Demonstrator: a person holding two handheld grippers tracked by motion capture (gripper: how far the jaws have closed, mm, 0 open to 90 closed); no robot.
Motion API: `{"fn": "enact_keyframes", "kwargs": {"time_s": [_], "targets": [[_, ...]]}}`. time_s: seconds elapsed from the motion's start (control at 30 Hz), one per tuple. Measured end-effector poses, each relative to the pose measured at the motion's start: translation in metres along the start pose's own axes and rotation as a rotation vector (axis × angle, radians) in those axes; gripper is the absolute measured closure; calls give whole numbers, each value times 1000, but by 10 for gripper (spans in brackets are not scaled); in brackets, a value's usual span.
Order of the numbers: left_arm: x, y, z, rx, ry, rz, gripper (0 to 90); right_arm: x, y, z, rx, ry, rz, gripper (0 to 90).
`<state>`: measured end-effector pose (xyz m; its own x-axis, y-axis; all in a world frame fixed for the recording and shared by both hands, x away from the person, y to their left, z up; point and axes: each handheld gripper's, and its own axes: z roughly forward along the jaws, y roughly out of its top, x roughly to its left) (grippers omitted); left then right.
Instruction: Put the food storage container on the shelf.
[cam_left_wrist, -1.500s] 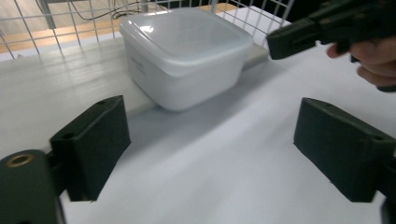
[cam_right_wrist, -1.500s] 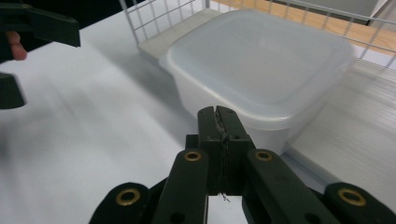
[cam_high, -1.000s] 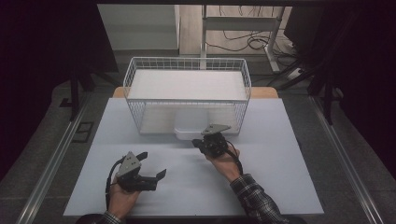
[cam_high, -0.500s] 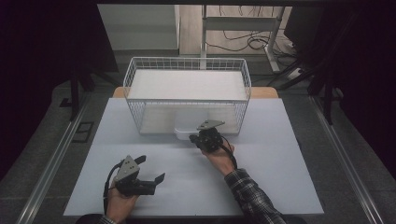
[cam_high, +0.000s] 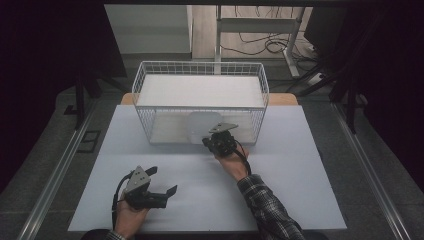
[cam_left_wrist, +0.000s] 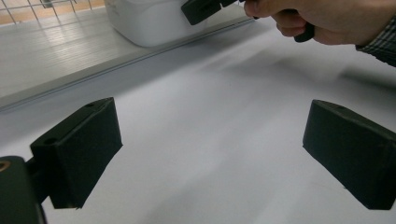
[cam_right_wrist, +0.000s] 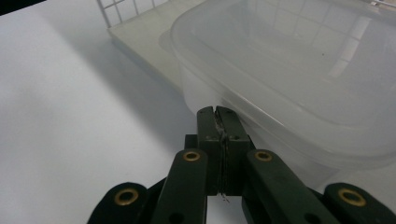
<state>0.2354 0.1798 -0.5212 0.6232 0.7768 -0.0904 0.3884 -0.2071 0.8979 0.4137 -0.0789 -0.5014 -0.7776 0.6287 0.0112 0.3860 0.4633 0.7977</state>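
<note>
A white wire basket (cam_high: 200, 67) stands at the far middle of the white table (cam_high: 300, 190). A clear plastic container (cam_high: 200, 125) sits at its near side. My right gripper (cam_high: 214, 143) is shut with nothing between its jaws. In the right gripper view its tips (cam_right_wrist: 217, 113) are close up against the container (cam_right_wrist: 303, 70), just under the rim; I cannot tell whether they touch. My left gripper (cam_high: 161, 181) rests low near the table's front left, open and empty, with its pads (cam_left_wrist: 84, 144) wide apart. Beyond them I see the right hand (cam_left_wrist: 322, 18) and the container (cam_left_wrist: 149, 23).
The basket's wire wall (cam_right_wrist: 116, 9) rises just behind the container. Bare white table lies between the two grippers and to the right of the right arm. Dark floor and metal rails border the table on both sides.
My right gripper has moved away from me and slightly left, up to the container at the basket's front. Its jaws stay shut. The left gripper has not moved.
</note>
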Motion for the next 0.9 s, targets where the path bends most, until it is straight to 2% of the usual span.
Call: {"fn": "enact_keyframes", "kwargs": {"time_s": [0.63,0.9], "targets": [[1,-1,3,13,-10,-6,42,-17,12,18,10,-48,21,885],[2,-1,2,9,-11,-13,42,-16,11,18,5,-44,20,854]]}}
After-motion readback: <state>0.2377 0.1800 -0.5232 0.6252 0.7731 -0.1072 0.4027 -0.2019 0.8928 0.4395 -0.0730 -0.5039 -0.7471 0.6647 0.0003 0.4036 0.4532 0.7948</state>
